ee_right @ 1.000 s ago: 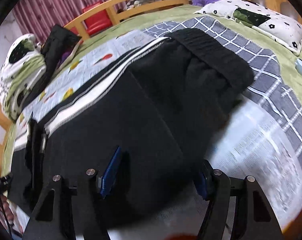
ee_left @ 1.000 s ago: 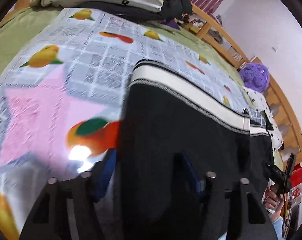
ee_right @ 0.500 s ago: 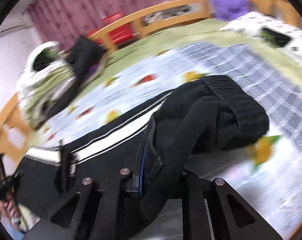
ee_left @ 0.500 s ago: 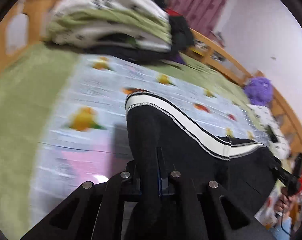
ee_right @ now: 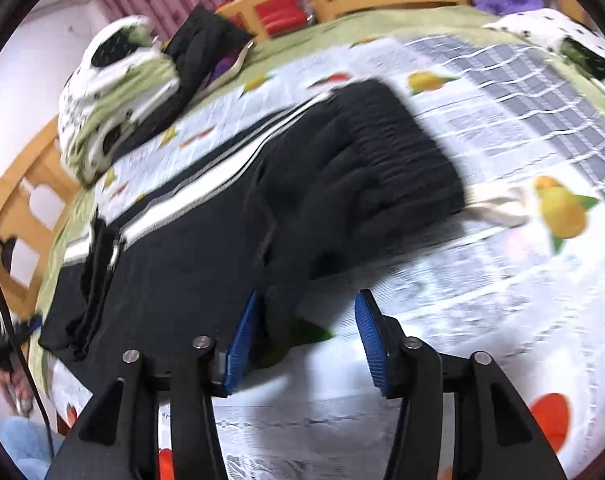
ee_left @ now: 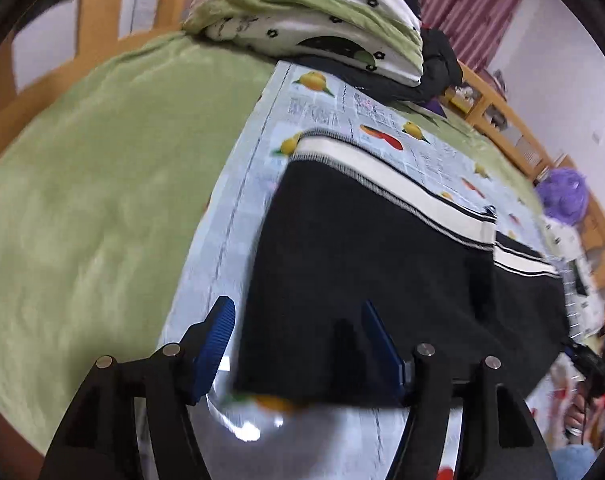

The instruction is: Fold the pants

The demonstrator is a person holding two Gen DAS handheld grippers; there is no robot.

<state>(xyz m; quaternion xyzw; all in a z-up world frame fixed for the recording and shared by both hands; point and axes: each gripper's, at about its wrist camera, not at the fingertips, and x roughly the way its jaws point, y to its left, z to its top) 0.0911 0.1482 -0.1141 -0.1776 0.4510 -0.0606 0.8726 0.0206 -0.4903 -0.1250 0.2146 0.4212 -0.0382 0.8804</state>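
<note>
Bare bed [ee_left: 82, 208] lies left of the left tool [ee_left: 298, 344], both tools spread apart, pants [ee_left: 382, 272] ahead between them, right tool [ee_right: 306, 332] at their edge.

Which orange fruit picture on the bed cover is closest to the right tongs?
The big orange fruit with green leaves, beside the pants' ribbed waistband. The other fruit pictures sit farther back and look smaller.

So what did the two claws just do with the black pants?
Both claws let go. Half a second ago the left claw and the right claw were pinched shut on the black pants with the white side stripe; now both are open and the pants lie flat. The fruit-print sheet stayed put.
</note>
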